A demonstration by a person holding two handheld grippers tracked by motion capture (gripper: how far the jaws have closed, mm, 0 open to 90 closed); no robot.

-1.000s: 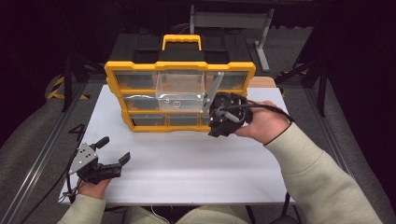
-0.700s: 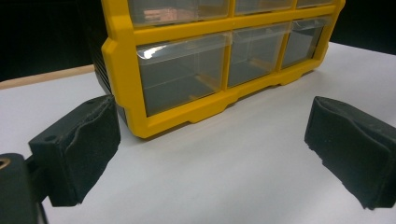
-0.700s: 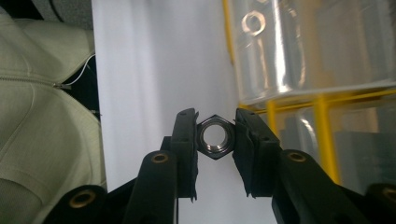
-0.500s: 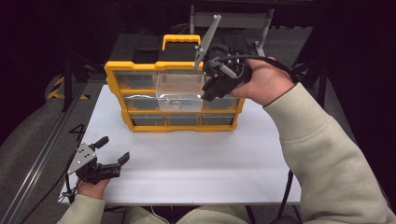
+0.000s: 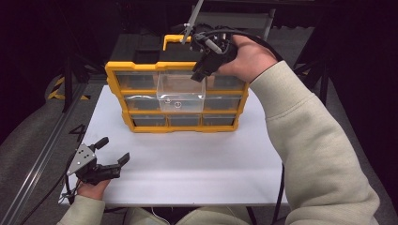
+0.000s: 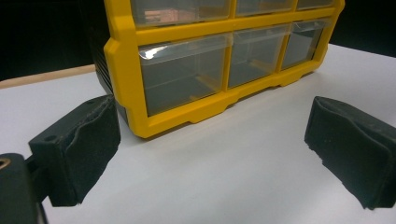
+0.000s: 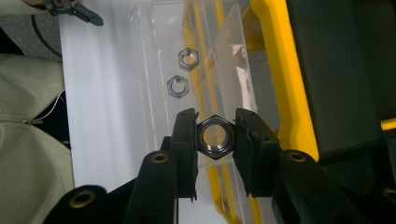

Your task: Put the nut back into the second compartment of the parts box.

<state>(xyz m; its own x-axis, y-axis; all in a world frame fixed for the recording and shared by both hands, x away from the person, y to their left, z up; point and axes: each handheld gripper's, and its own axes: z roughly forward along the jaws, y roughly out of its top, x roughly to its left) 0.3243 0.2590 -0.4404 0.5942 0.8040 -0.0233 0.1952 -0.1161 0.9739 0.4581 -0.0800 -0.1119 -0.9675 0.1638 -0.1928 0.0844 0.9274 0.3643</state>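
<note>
Above the pulled-out clear drawer [image 7: 196, 70], a hex nut [image 7: 215, 137] clamped between the right gripper [image 7: 215, 140] pads.

Three hex nuts [image 7: 215, 136], one organizer [image 5: 141, 70].

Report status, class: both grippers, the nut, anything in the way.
Right gripper shut on hex nut, above open clear drawer. Left gripper open, idle on table. Path clear.
</note>
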